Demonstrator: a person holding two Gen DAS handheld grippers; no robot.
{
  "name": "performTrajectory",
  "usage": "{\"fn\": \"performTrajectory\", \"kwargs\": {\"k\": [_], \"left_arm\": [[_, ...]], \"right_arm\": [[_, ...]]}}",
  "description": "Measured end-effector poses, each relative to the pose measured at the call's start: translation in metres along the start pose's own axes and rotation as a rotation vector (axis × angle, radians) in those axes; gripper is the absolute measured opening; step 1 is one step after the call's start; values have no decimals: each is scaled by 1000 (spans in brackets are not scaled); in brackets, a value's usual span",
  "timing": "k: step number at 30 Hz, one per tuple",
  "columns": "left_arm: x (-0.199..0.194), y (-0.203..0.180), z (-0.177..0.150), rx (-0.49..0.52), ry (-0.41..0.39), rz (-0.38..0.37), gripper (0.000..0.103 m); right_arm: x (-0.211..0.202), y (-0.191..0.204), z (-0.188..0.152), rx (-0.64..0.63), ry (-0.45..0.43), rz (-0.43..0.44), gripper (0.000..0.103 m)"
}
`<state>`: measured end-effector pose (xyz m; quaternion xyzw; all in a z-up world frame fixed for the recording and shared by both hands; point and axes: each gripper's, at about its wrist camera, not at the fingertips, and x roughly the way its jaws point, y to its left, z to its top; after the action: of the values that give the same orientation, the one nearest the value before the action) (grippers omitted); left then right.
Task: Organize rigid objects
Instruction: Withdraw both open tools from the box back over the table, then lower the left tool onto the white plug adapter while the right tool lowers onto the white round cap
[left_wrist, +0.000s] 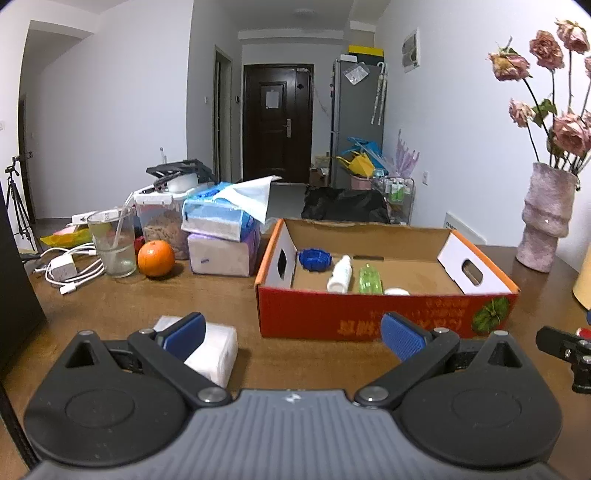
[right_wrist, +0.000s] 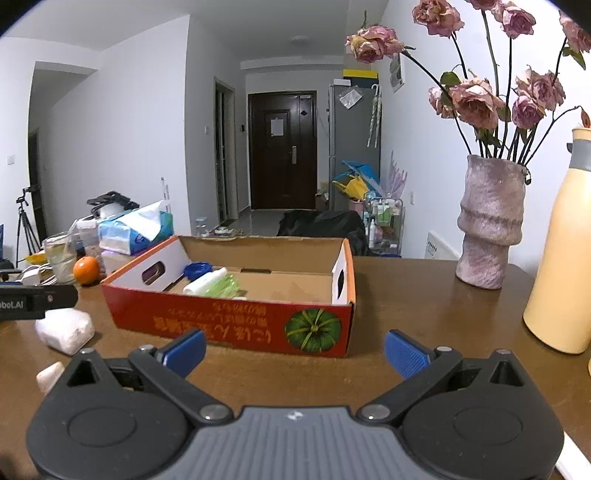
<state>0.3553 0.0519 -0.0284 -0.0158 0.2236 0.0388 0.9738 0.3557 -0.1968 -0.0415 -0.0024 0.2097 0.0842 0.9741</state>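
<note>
A red cardboard box (left_wrist: 369, 314) (right_wrist: 236, 321) stands open on the brown table. Inside lie a blue lid (left_wrist: 314, 259) (right_wrist: 197, 270), a white bottle (left_wrist: 340, 275) (right_wrist: 207, 282), a green bottle (left_wrist: 369, 278) (right_wrist: 225, 288) and a small white piece (left_wrist: 397, 291). My left gripper (left_wrist: 293, 334) is open in front of the box, with a white tissue pack (left_wrist: 214, 350) (right_wrist: 66, 329) just past its left finger. My right gripper (right_wrist: 295, 350) is open with nothing between its fingers, facing the box's front right corner. The left gripper's body (right_wrist: 33, 297) shows at the right wrist view's left edge.
Left of the box are tissue packs (left_wrist: 221, 232), an orange (left_wrist: 156, 258) (right_wrist: 86, 270), a glass with a straw (left_wrist: 112, 242) and white chargers with cables (left_wrist: 70, 271). A pink vase of dried roses (left_wrist: 545, 218) (right_wrist: 489, 221) and a cream flask (right_wrist: 561, 251) stand at the right.
</note>
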Motion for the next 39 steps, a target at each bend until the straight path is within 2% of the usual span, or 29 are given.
{"fn": "performTrajectory", "kwargs": {"k": [13, 19, 23, 28, 32, 35, 37, 39], "left_arm": [[-28, -1, -31, 37, 23, -14, 103], [-22, 3, -38, 35, 50, -11, 103], [-20, 4, -40, 29, 65, -33, 103], [-16, 5, -41, 27, 80, -46, 103], [-15, 5, -42, 28, 85, -47, 103], [-14, 4, -42, 28, 89, -48, 103], [-13, 4, -42, 29, 93, -47, 103], [-12, 4, -43, 31, 98, -46, 103]], "right_arm": [[-24, 2, -28, -11, 38, 5, 103], [-11, 4, -37, -25, 101, 8, 98], [9, 7, -46, -43, 175, 9, 86], [31, 6, -49, -50, 223, 2, 71], [50, 3, -50, -43, 269, -6, 64], [54, 0, -48, -33, 265, 18, 53], [53, 1, -48, -35, 260, 31, 38], [51, 3, -49, -43, 254, 28, 38]]}}
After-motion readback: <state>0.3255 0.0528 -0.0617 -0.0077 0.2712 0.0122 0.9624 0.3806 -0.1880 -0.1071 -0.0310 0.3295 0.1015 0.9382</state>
